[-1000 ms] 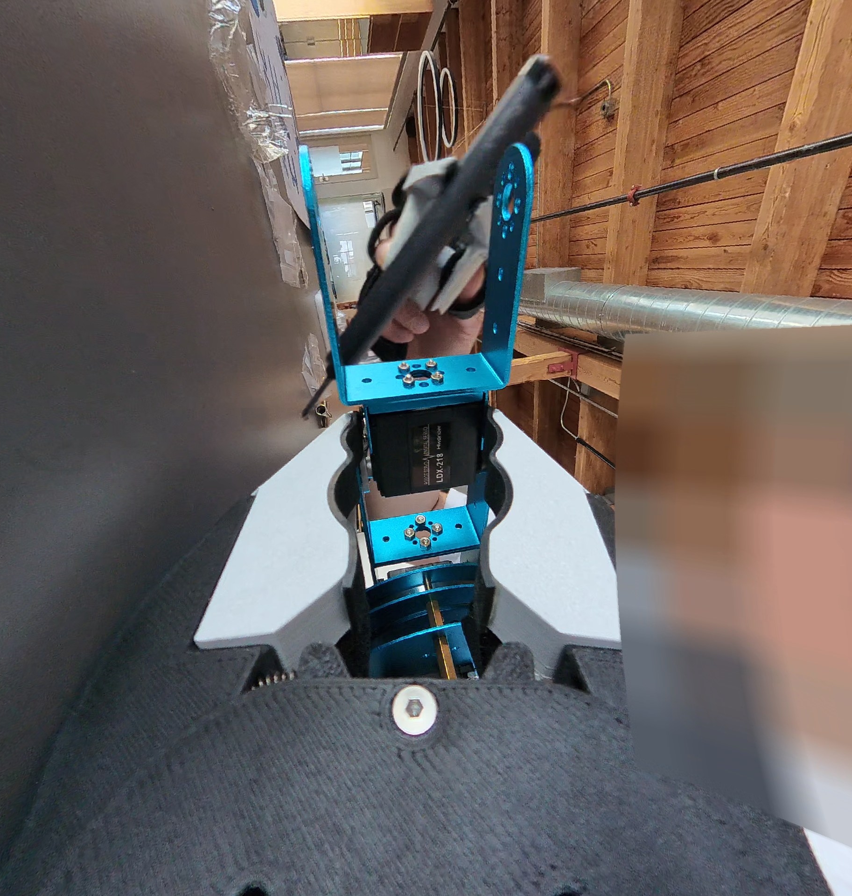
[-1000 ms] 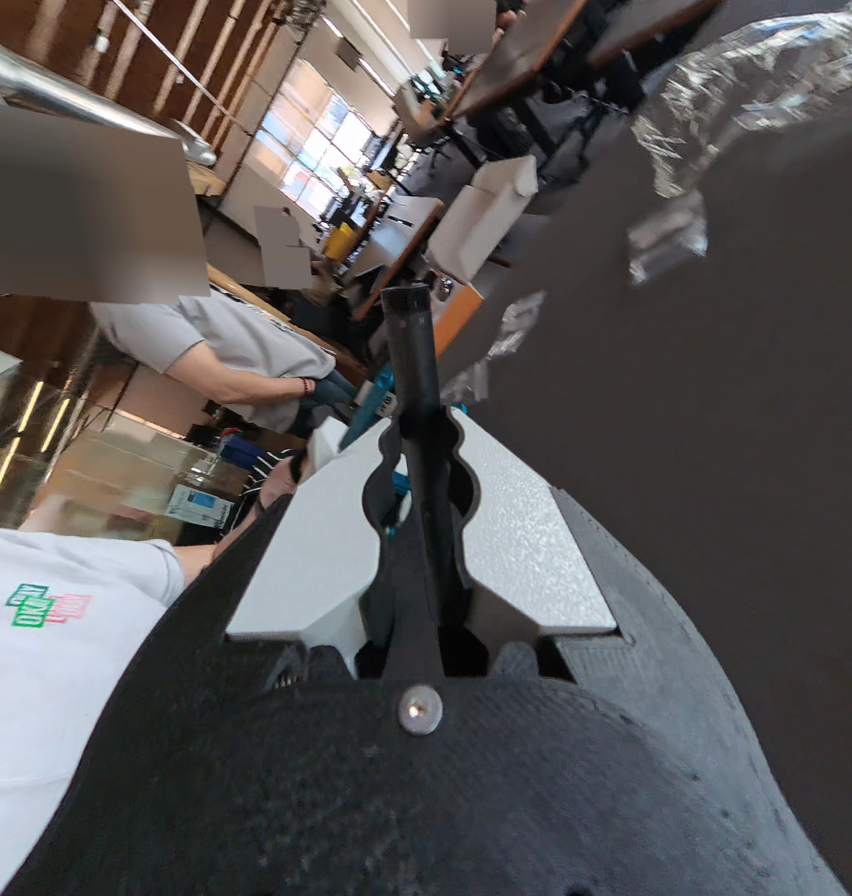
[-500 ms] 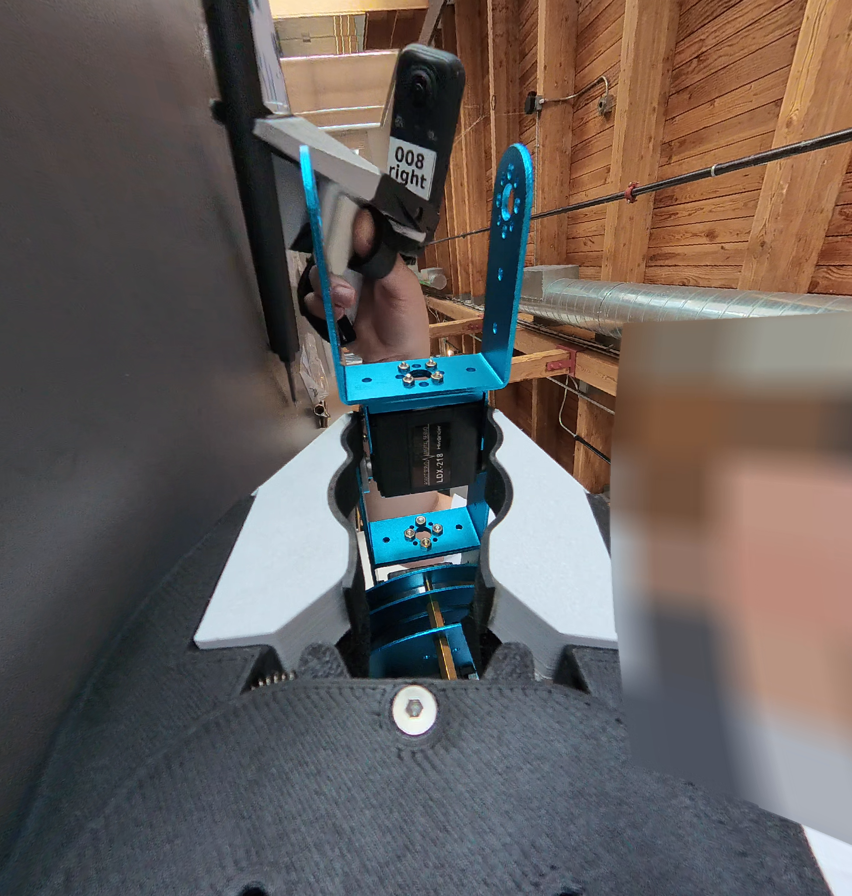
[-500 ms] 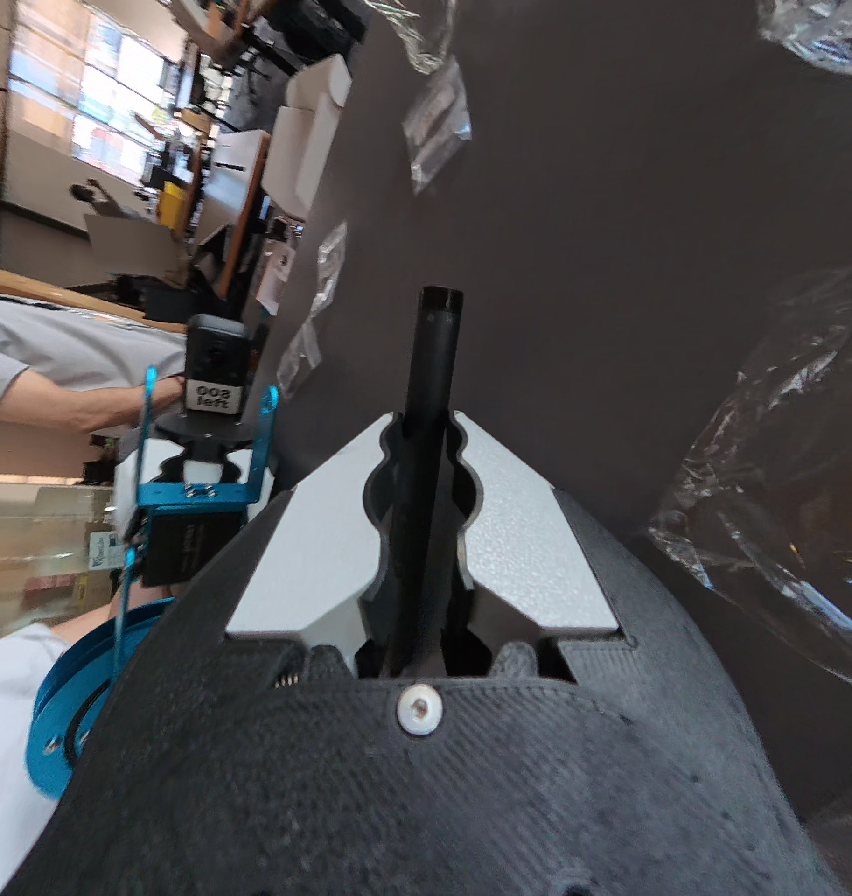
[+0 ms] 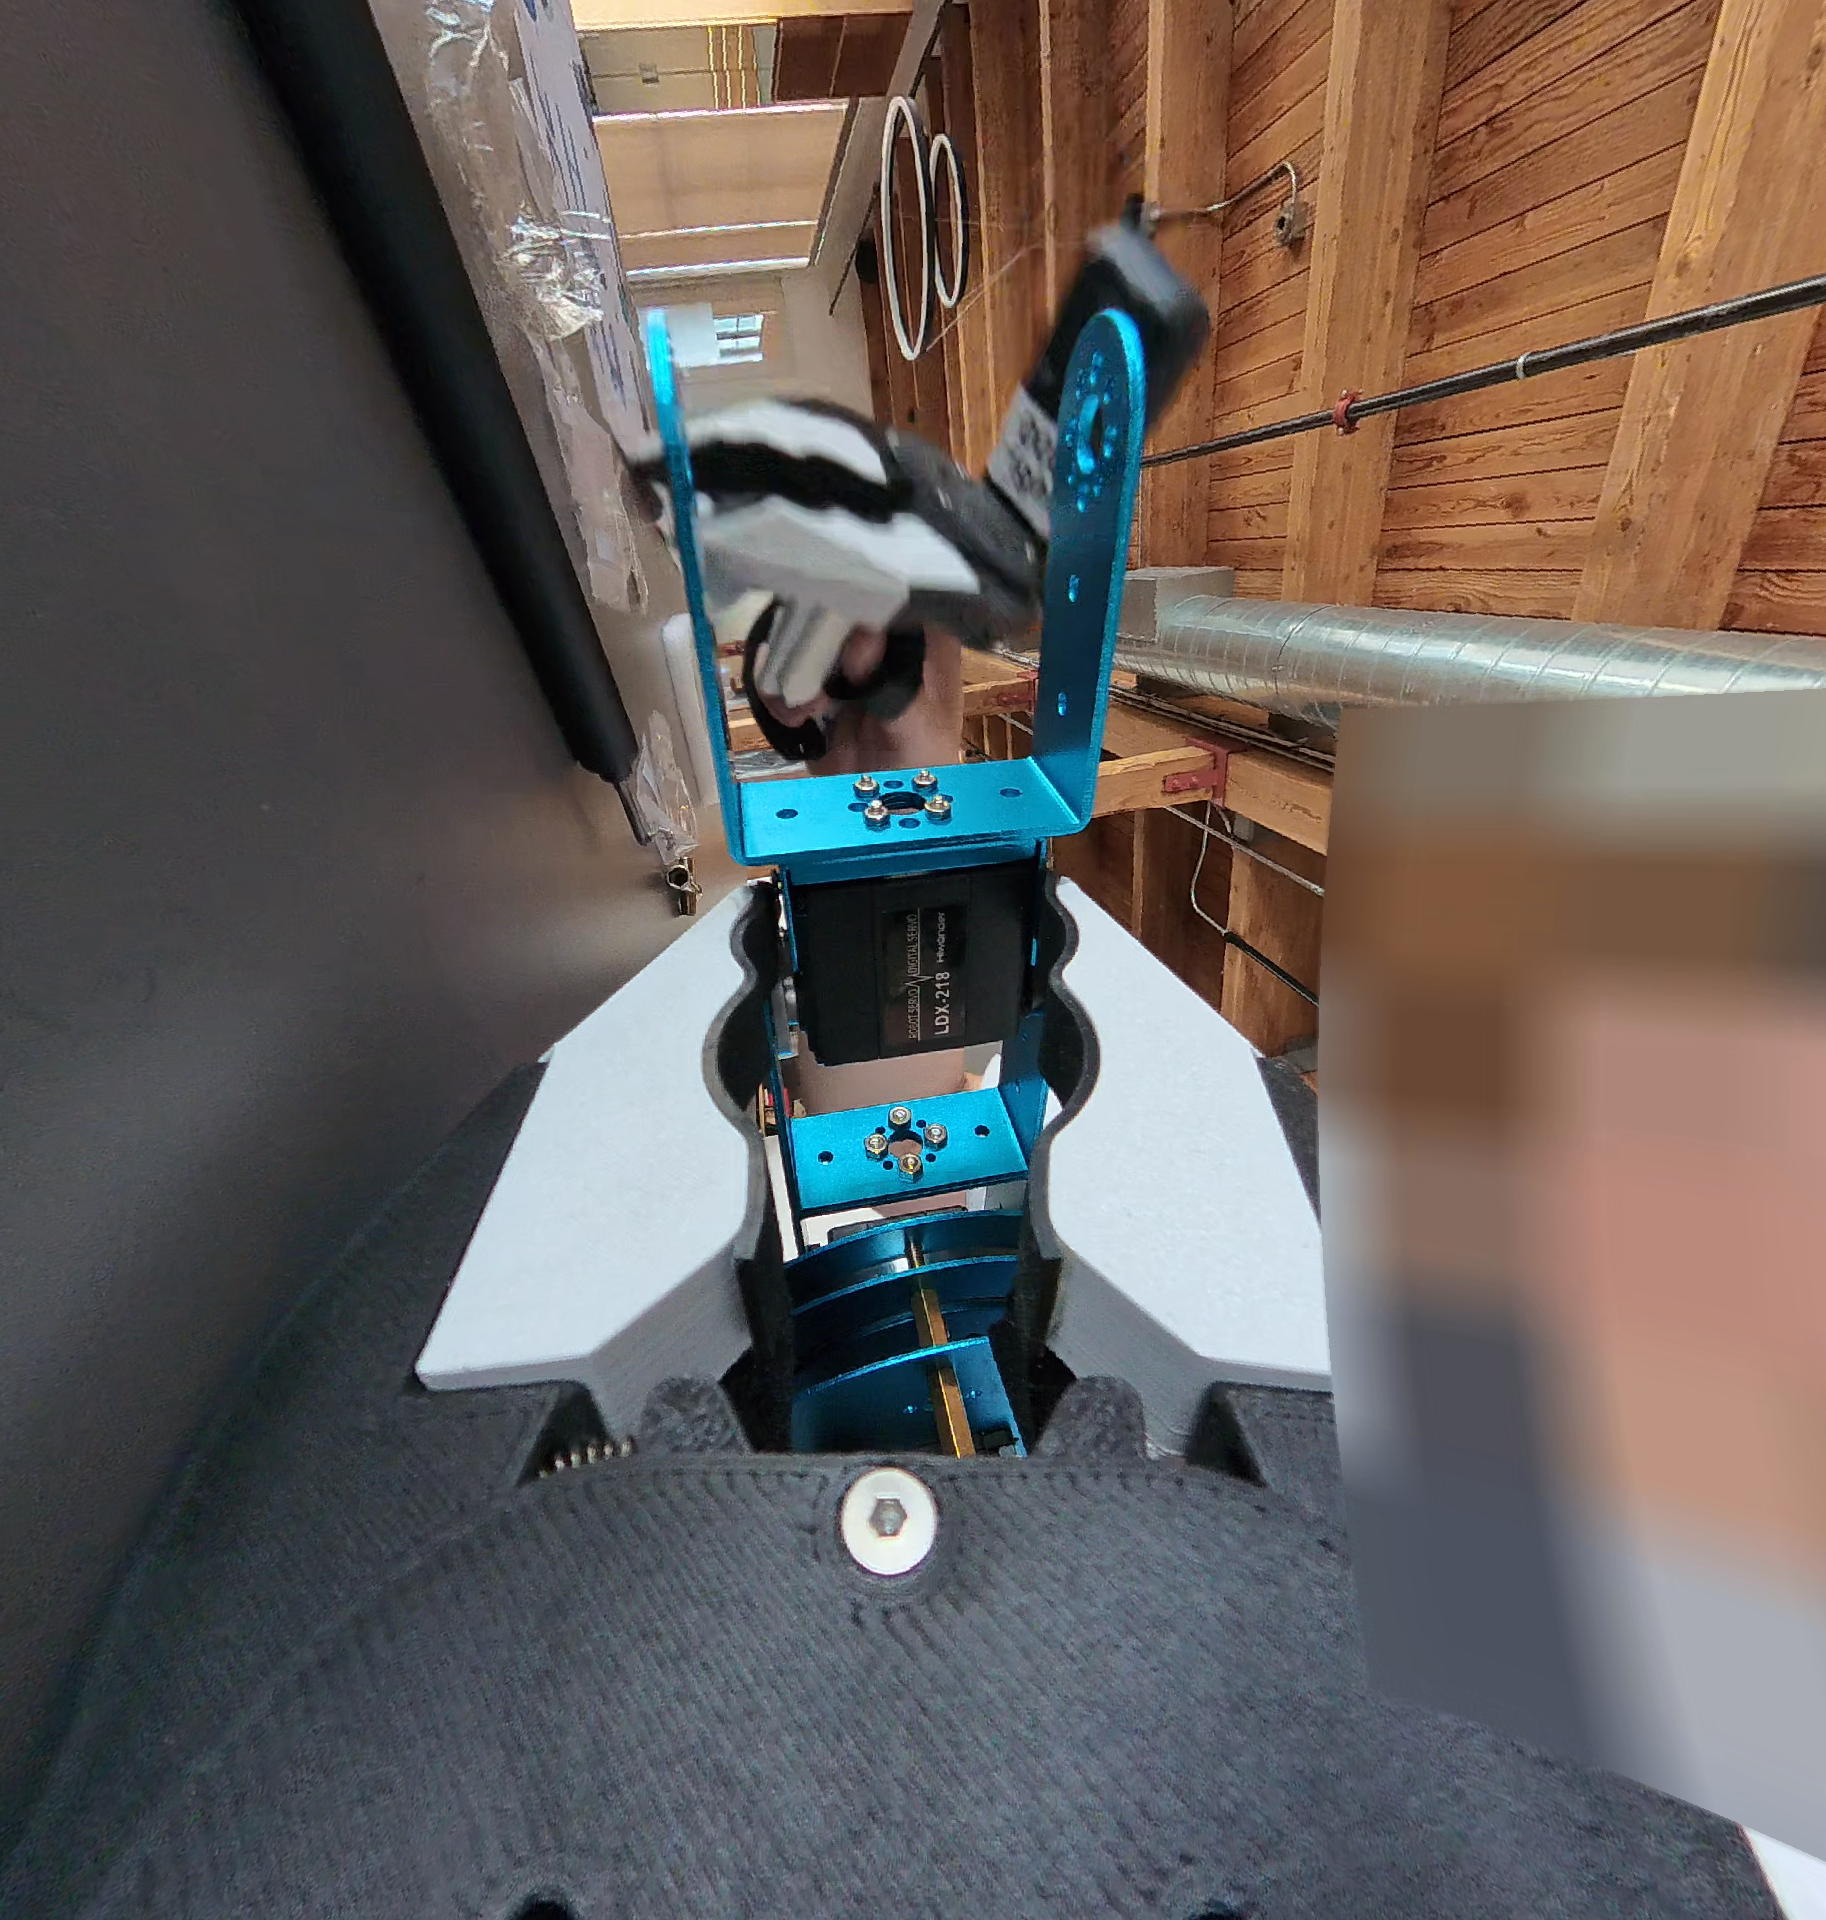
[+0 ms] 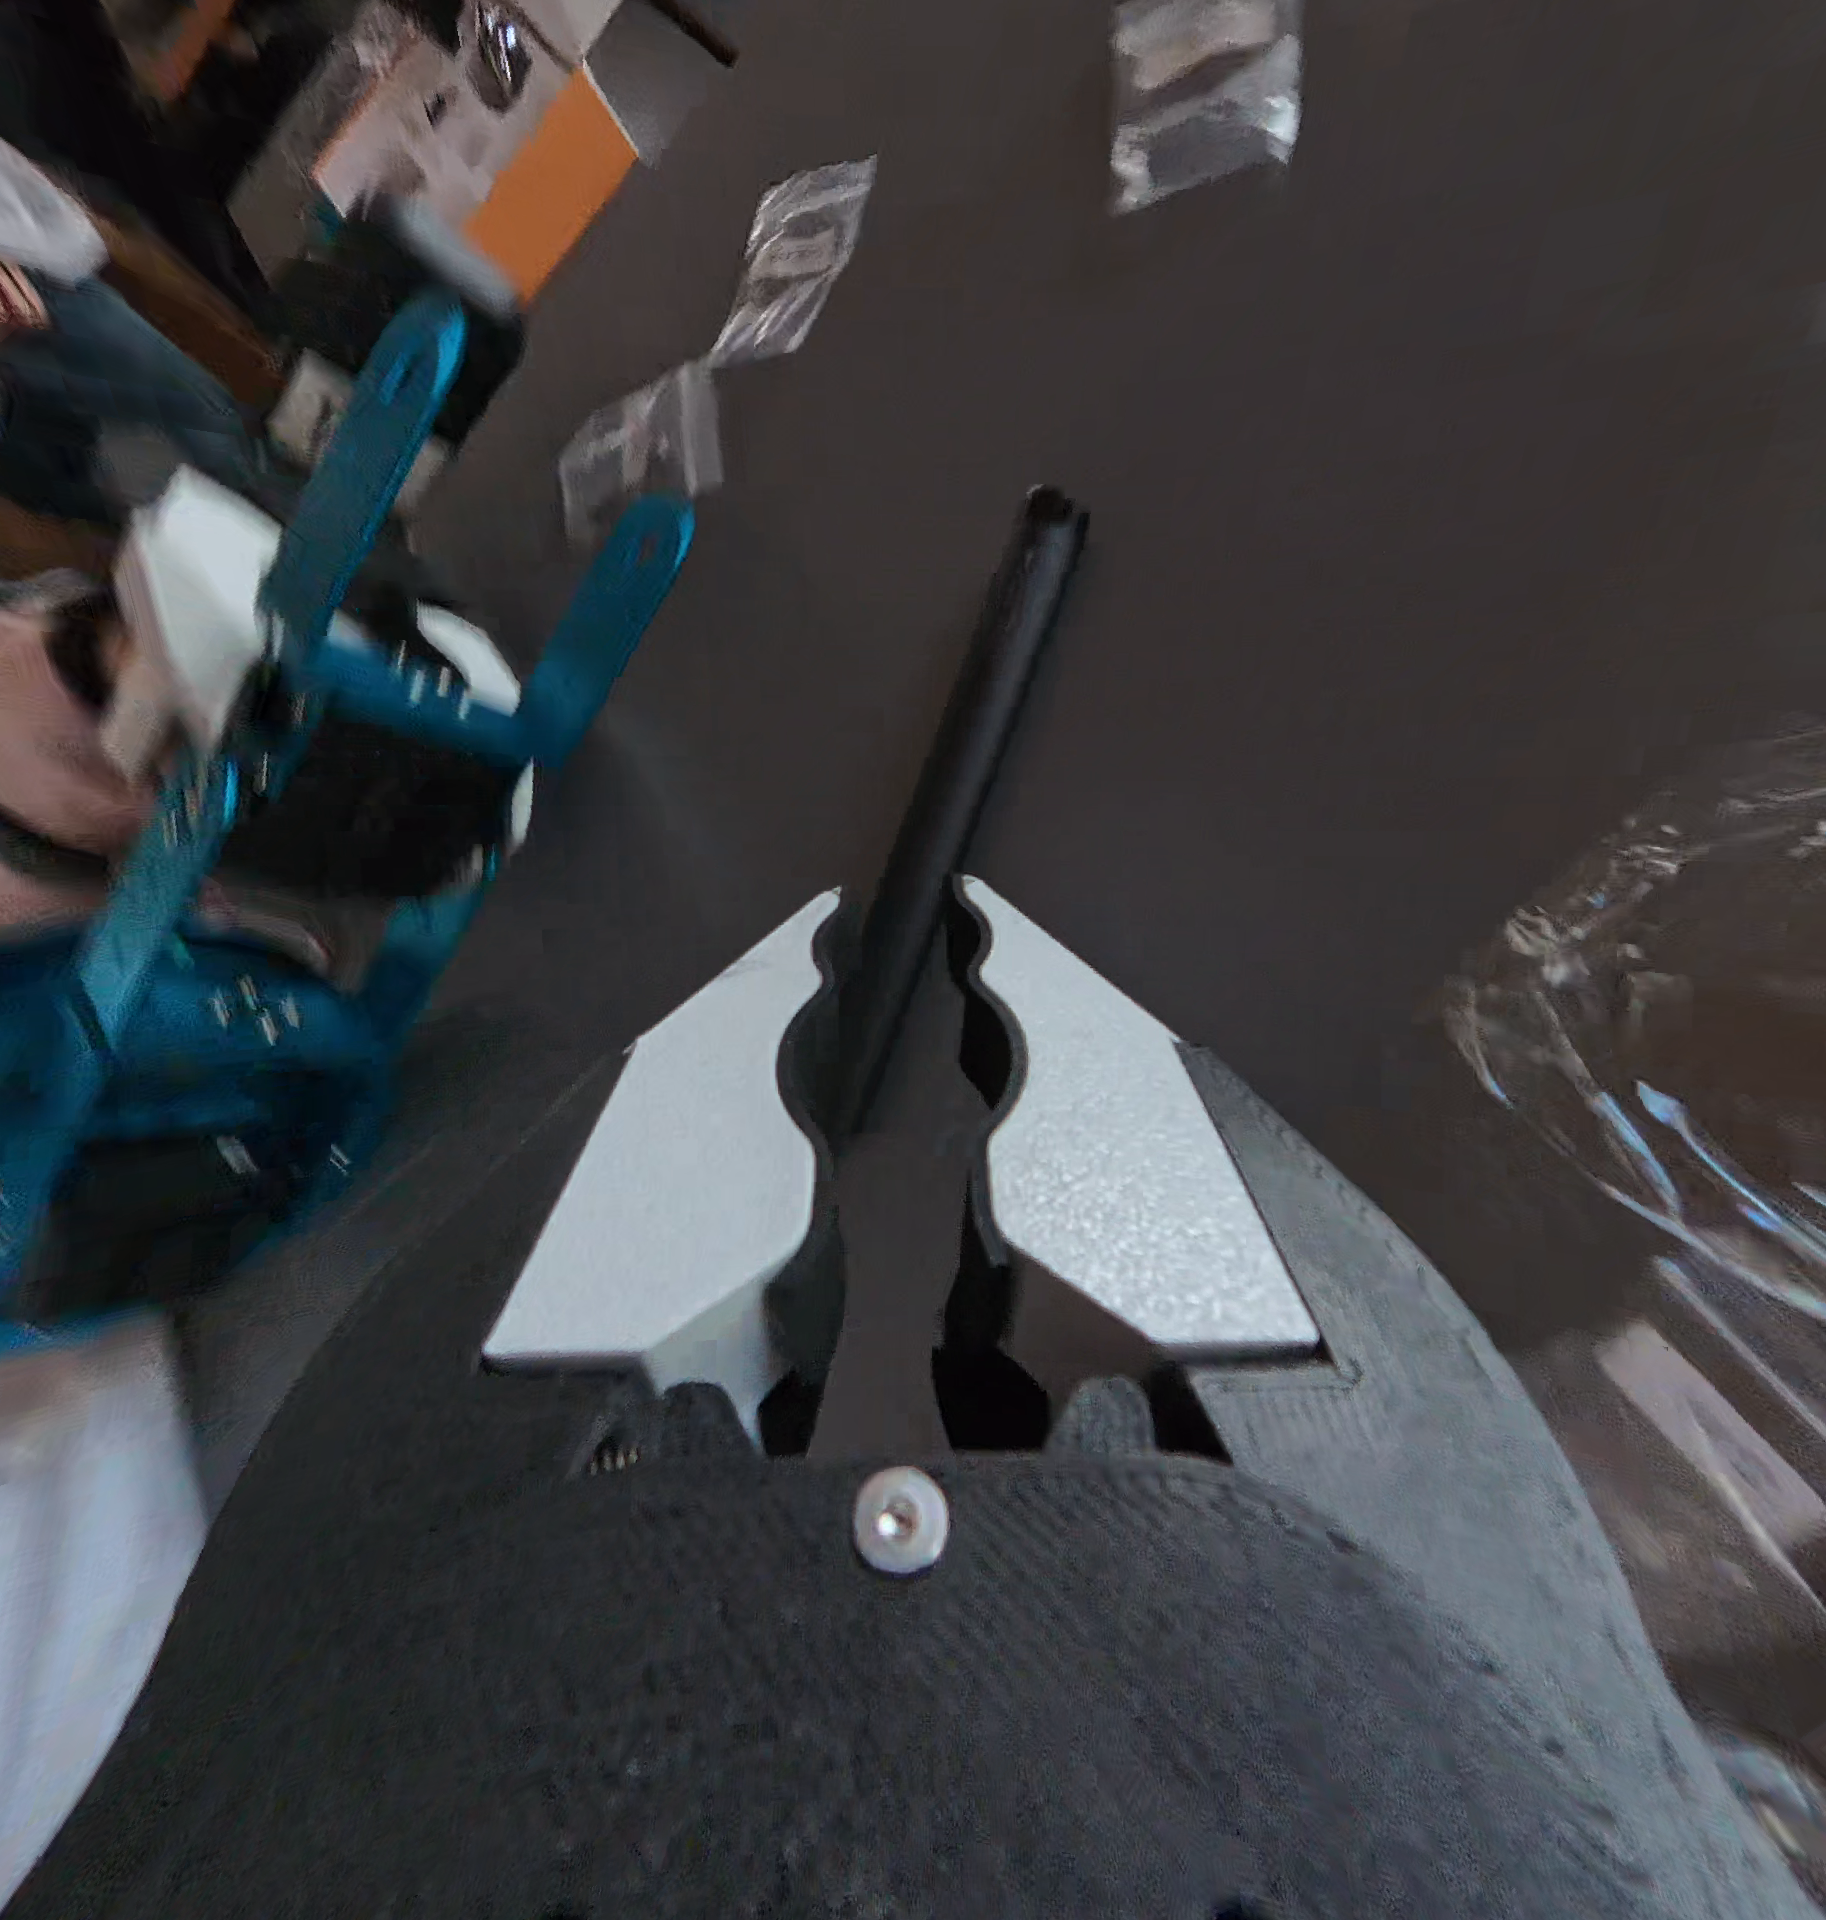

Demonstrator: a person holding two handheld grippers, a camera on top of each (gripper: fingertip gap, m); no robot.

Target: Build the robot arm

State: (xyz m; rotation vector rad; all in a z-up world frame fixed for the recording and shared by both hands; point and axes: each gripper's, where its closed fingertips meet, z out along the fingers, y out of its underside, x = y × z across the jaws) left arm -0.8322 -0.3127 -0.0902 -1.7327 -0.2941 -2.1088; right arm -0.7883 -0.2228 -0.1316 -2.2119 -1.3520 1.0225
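My left gripper [image 5: 904, 899] is shut on a blue metal bracket assembly [image 5: 898, 816] with a black servo [image 5: 904, 977] and holds it up in the air, its U-shaped bracket pointing away from me. My right gripper [image 6: 901, 891] is shut on a long black tool [image 6: 982, 727] whose far end is at the dark table top [image 6: 1408, 520]. In the left wrist view the right gripper [image 5: 701, 499] shows blurred behind the U bracket, and the black tool [image 5: 452, 416] runs along the table at the left. The blue assembly [image 6: 369, 675] shows blurred at the left of the right wrist view.
Small clear plastic bags [image 6: 795, 270] lie on the dark table, and crumpled clear plastic [image 6: 1667, 987] lies at the right. A person stands close at the right of the left wrist view. A wooden wall and a metal duct [image 5: 1460, 655] are behind.
My right gripper has swung the black tool from in front of the blue bracket over toward the dark table. My left gripper holds the blue assembly still.
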